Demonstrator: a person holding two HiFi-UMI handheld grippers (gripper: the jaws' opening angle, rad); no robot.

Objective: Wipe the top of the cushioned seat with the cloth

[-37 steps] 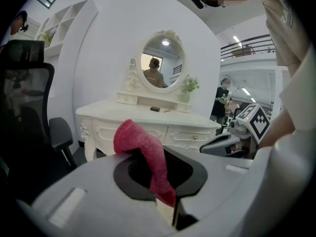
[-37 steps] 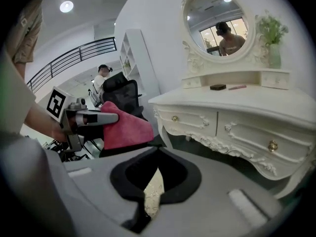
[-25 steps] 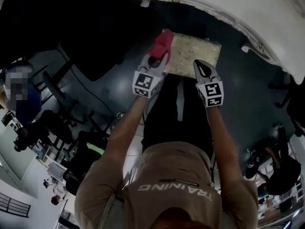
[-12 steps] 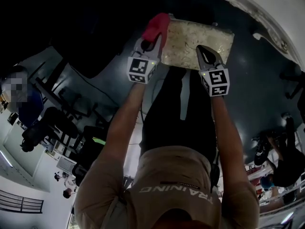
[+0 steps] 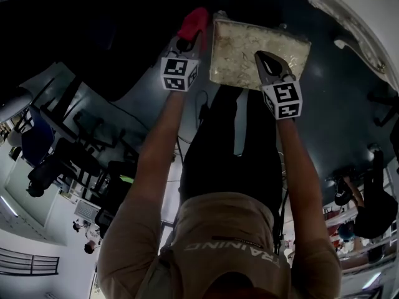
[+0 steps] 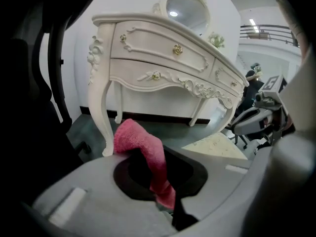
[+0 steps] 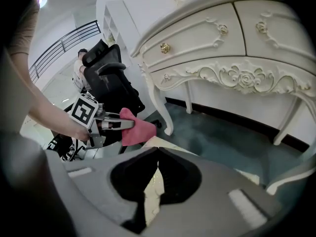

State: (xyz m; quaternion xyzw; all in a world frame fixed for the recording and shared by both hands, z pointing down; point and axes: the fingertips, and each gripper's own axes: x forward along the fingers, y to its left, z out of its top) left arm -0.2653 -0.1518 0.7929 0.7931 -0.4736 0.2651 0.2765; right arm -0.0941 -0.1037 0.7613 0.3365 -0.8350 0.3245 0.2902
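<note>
Our left gripper (image 5: 186, 42), clenched on the pink cloth (image 5: 194, 20), has drifted just left of the cushioned seat (image 5: 243, 42) — the wipe must restart. Our right gripper (image 5: 263, 58) hovers over the seat, closed and empty.

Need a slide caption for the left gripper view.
Left gripper shut on the pink cloth, cushioned seat to its right, white dressing table behind.

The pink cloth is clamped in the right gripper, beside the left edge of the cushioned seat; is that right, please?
Not quite: the left gripper view shows the pink cloth clamped in the left gripper, not the right. It is beside the left edge of the cushioned seat.
</note>
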